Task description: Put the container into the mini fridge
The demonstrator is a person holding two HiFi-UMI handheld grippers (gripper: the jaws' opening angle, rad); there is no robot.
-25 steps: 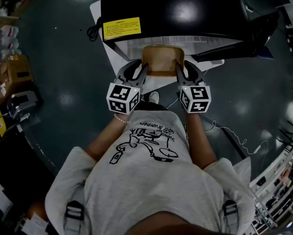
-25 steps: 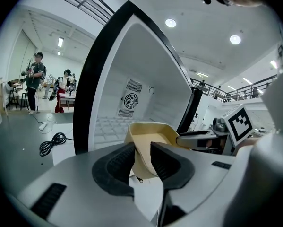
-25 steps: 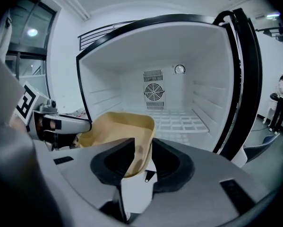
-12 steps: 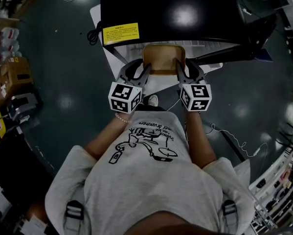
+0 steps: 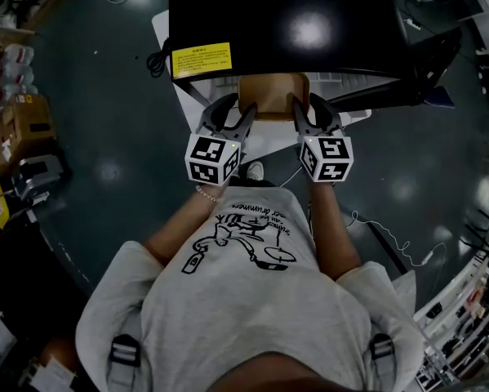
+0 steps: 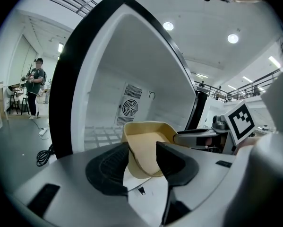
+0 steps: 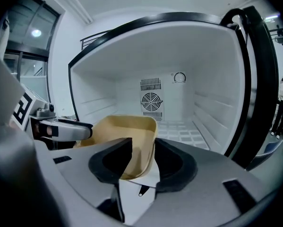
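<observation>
Now loosening: both sets of fingers have just been opening, with the tan container (image 5: 273, 96) still between them. A second ago the two grippers sat slightly farther back from the mini fridge (image 5: 285, 15), and more of the container showed beyond its black top. The container rests at the mouth of the open fridge, on the front of its white floor.

The left gripper (image 5: 232, 109) straddles the container's left wall, its fingers (image 6: 108, 167) spread fairly wide and not pressing. The right gripper (image 5: 312, 109) straddles the right wall, its fingers (image 7: 176, 164) moderately apart, the wall lying close along the outer one. Both grippers reach forward side by side and tip gently downward, marker cubes uppermost, held out from the chest of a person in a grey printed shirt (image 5: 252, 300).

Inside the fridge, a round fan grille (image 7: 151, 100) sits in the white back wall. The door (image 5: 428, 60) stands open to the right, and a yellow label (image 5: 202, 58) marks the top. The fridge stands on a white tabletop (image 5: 164, 19) above a dark, glossy floor (image 5: 97, 137).
</observation>
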